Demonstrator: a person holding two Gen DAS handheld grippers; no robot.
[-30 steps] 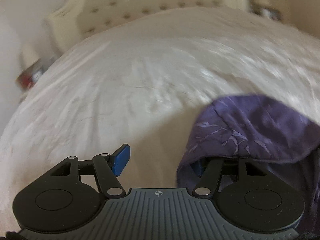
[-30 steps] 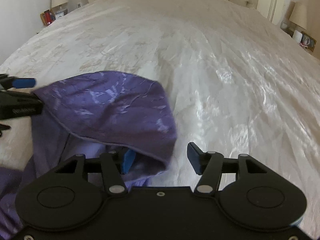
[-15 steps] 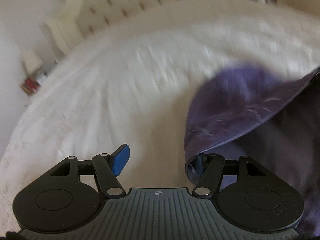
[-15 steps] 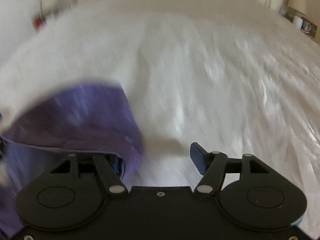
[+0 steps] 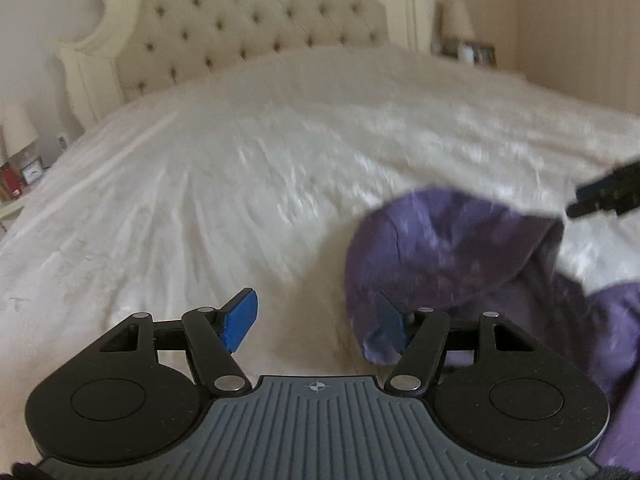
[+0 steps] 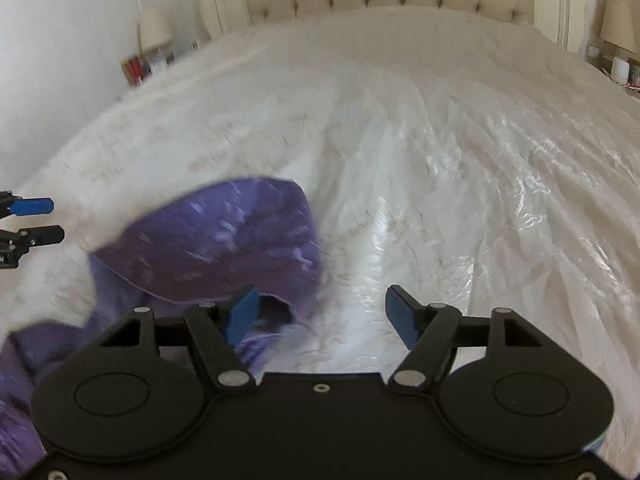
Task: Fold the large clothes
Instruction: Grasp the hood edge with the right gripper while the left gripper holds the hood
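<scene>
Purple garment (image 6: 208,248) bunched on white bedspread (image 6: 440,160), well short of tufted headboard (image 5: 248,20). Left gripper (image 5: 316,320) spread, nothing pinched, cloth just beside one finger. Right gripper (image 6: 320,316) spread, just been widening, cloth beside one finger, not clamped.

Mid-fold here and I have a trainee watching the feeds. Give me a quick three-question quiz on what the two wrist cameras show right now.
1. True or false: the left gripper is clamped shut on the crumpled purple patterned garment.
2. What does the garment lie on? A) a wooden floor B) the shiny cream bedspread C) a grey sofa
3. Fill in: the right gripper has its jaws ____, with nothing pinched between its blue pads.

Key:
1. False. The jaws stand apart; the cloth only drapes against one pad.
2. B.
3. Open. They have just been opening, and the cloth sits beside one pad.
</scene>
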